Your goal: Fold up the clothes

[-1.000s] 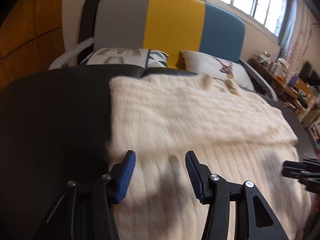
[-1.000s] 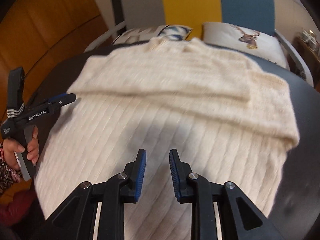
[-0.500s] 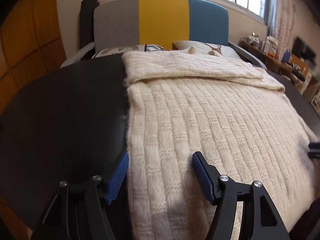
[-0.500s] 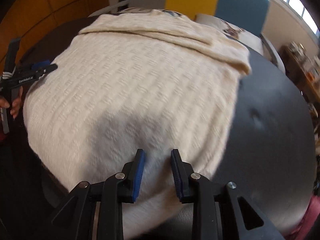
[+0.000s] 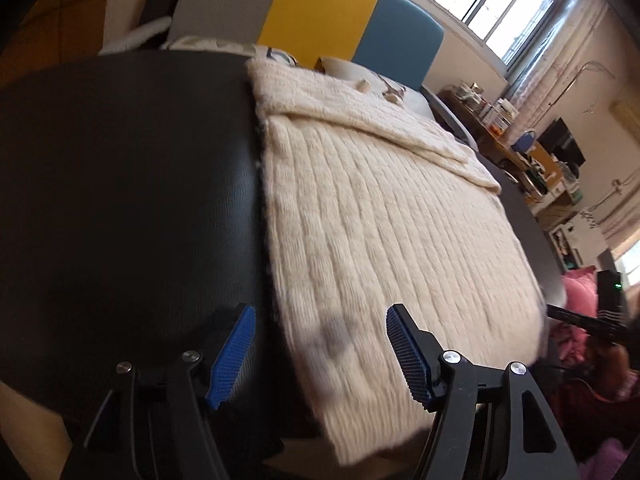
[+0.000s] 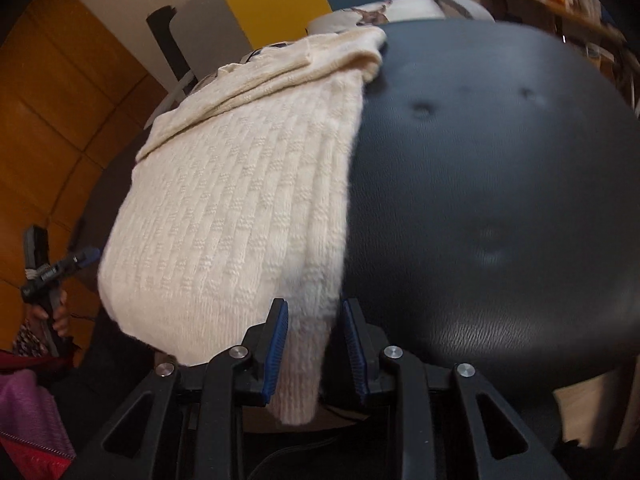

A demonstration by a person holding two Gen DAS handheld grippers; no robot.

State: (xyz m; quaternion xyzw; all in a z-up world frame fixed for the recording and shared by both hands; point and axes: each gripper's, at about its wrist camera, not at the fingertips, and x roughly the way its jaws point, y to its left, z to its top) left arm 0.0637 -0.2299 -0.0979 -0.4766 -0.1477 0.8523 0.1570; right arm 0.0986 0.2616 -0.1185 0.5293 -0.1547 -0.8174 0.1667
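Observation:
A cream knitted sweater [image 5: 384,216] lies flat on a round black padded table [image 5: 120,184], its sleeves folded across the far end; its near hem hangs over the table's front edge. My left gripper [image 5: 320,354] is open, its blue pads either side of the sweater's near left hem corner. My right gripper [image 6: 316,354] is open a little, with the sweater's [image 6: 240,208] near right hem corner hanging between its pads. The left gripper shows at the far left of the right wrist view [image 6: 60,268].
A sofa with grey, yellow and blue back panels [image 5: 320,20] and printed cushions stands behind the table. Wooden wall panels [image 6: 60,100] are on the left. A cluttered shelf [image 5: 520,148] runs along the right wall under windows. Pink fabric [image 5: 580,320] lies to the right.
Both grippers have drawn back to the table's near edge, the left to the sweater's left hem corner, the right to its right hem corner. The left jaws have opened wider.

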